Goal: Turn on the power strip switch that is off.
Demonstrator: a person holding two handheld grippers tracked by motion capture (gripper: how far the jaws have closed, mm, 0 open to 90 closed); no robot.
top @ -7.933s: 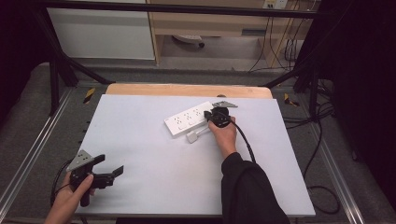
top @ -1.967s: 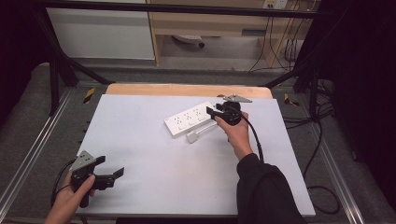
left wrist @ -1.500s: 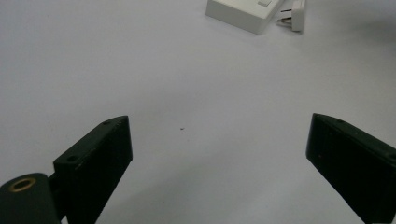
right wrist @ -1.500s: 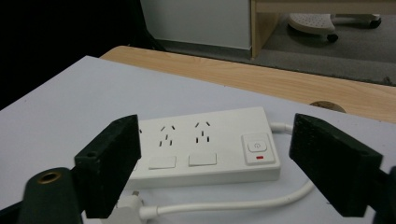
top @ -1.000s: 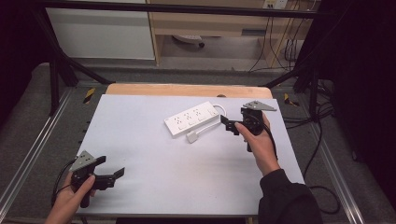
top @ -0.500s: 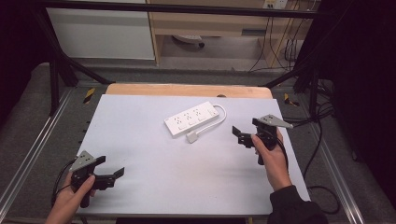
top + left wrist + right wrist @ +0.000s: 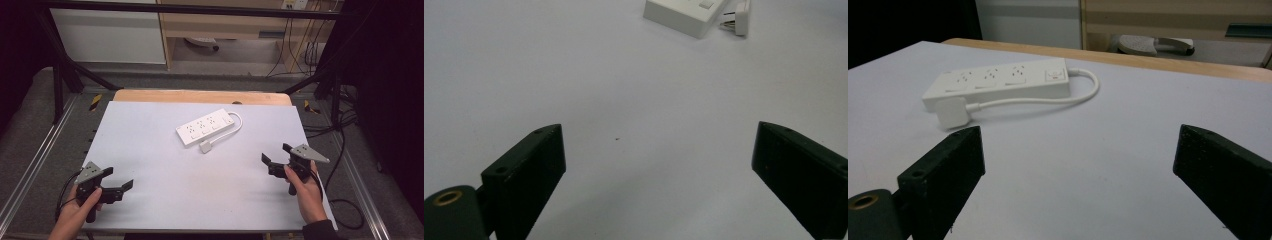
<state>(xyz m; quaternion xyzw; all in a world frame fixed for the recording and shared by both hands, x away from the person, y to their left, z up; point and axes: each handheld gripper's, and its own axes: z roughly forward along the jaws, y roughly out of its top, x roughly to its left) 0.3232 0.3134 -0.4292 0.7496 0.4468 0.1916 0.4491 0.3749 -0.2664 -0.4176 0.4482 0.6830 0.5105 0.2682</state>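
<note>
A white power strip lies on the white table top, past its middle. Its short cable loops round to a white plug that rests just in front of it. The strip and plug also appear in the right gripper view, and the strip's corner and the plug at the top of the left gripper view. My left gripper is open at the near left corner, held by a hand. My right gripper is open at the near right, well clear of the strip, with nothing between its jaws.
A wooden strip borders the table's far edge. Metal frame rails run along both sides. Cables hang off the right side. Behind the table stand a white cabinet and wooden shelving.
My right gripper was at the power strip's right end, then drew back toward the near right of the table, now open and apart from it. The left gripper has stayed put.
</note>
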